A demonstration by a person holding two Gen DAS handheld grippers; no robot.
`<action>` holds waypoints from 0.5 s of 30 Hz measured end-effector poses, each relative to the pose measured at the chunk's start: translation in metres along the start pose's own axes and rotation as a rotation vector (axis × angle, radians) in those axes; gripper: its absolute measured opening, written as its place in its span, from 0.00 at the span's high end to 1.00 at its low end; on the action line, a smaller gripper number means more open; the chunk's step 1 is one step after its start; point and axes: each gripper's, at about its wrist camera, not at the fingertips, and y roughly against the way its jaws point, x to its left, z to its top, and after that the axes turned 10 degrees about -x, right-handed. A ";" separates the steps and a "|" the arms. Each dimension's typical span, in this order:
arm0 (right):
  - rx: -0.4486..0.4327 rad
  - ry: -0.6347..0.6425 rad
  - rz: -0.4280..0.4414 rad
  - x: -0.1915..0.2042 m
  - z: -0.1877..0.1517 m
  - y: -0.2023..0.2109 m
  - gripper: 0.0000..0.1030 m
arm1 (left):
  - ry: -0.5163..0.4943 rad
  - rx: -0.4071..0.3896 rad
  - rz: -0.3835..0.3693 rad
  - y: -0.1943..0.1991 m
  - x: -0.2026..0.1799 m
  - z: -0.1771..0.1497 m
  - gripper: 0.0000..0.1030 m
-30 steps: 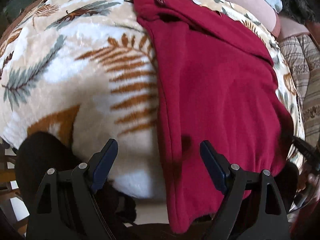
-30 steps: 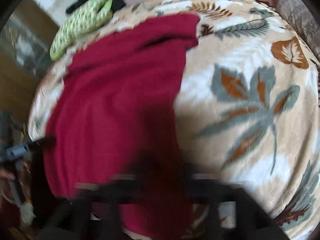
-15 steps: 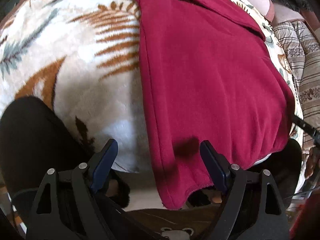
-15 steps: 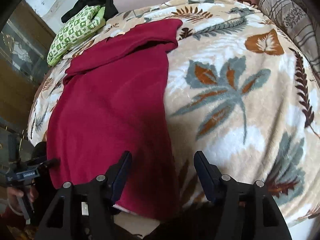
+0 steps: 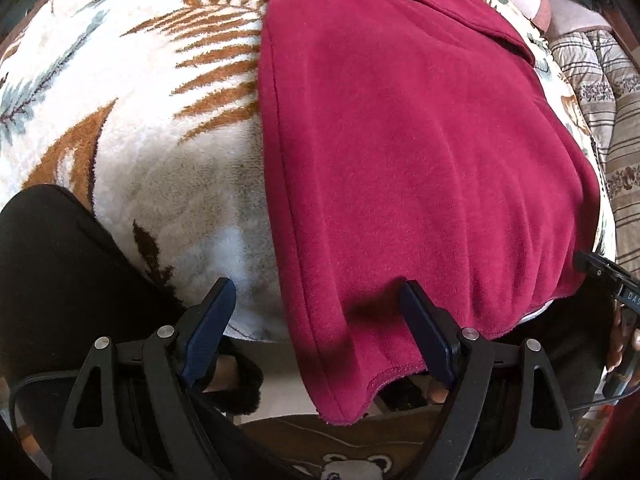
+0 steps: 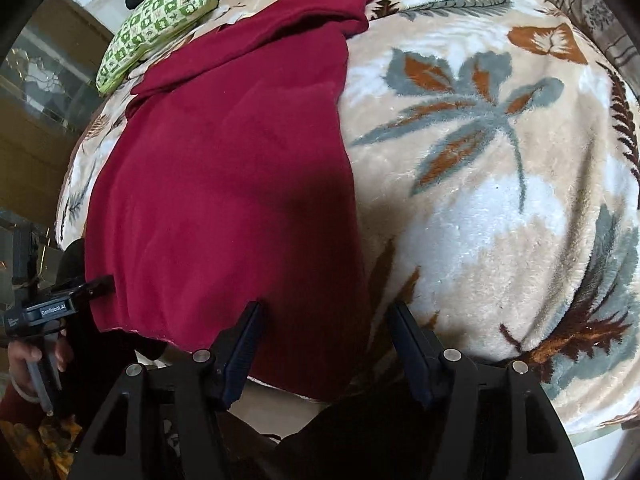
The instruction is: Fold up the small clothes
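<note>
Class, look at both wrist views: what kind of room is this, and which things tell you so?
Most likely a bedroom. The red garment lies on a plush leaf-print blanket over what looks like a bed, with a striped quilt beside it and a green patterned cloth at the far end.

Both cameras sit just behind their own jaws and look forward and down over the near edge of a bed covered by a leaf-print blanket (image 5: pixel 132 184), close enough that the fisheye bulges it. The left wrist view faces the near left part of a dark red garment (image 5: pixel 400 152), whose near hem hangs over the bed edge between the open jaws of the left gripper (image 5: pixel 316 328). The right wrist view looks along the garment's right edge (image 6: pixel 224 184) past the right gripper (image 6: pixel 324 336) (green patterned cloth (image 6: pixel 156 28) at the far left). Both views share the garment and blanket, and each catches the other gripper at its frame edge.
</note>
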 end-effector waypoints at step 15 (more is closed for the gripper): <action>-0.169 -0.054 0.333 0.020 0.034 0.037 0.92 | -0.097 -0.066 -0.153 0.024 0.013 0.035 0.91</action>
